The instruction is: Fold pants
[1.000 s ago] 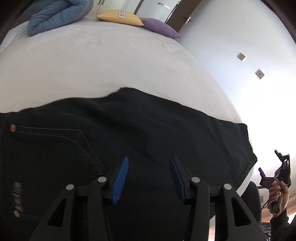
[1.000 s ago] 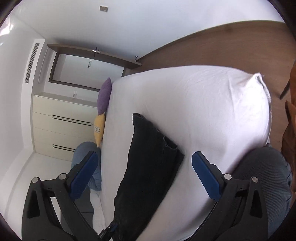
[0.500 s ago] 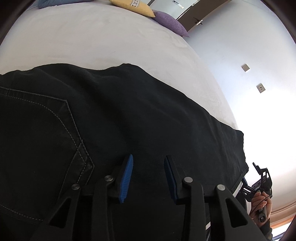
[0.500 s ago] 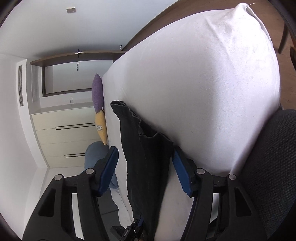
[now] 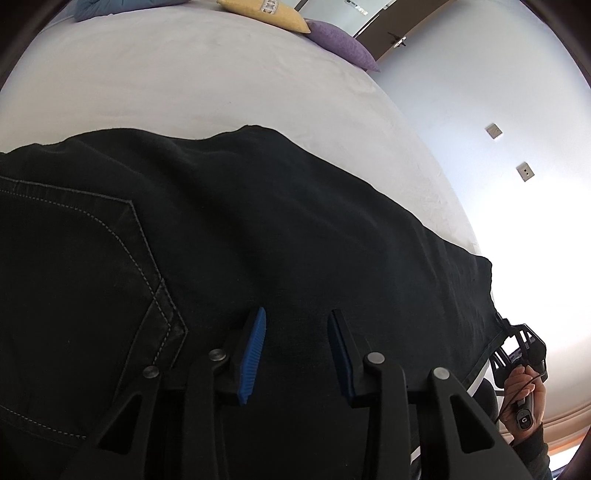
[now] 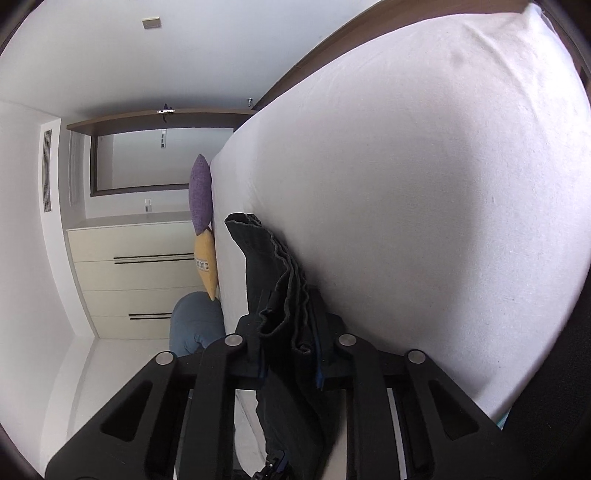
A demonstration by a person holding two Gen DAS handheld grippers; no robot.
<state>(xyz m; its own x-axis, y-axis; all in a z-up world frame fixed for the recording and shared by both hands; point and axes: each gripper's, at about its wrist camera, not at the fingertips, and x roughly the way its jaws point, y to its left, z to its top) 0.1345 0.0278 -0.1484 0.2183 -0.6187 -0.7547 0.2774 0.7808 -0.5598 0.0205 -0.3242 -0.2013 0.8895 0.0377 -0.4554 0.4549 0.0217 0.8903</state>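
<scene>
I see my right gripper closing on the pants' bunched hem at the bed's edge — cloth between its jaws. My left gripper hovers part-open over the seat; its fingertips hide whether cloth is touched.

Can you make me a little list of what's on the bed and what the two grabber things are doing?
bed: white sheet
pants: black pants spread flat on the bed
pillows: yellow pillow and purple pillow at the far end
blanket: blue blanket beside the pillows
left hand-held gripper: partly open over the pants
right hand-held gripper: closing on the bunched leg hems
</scene>
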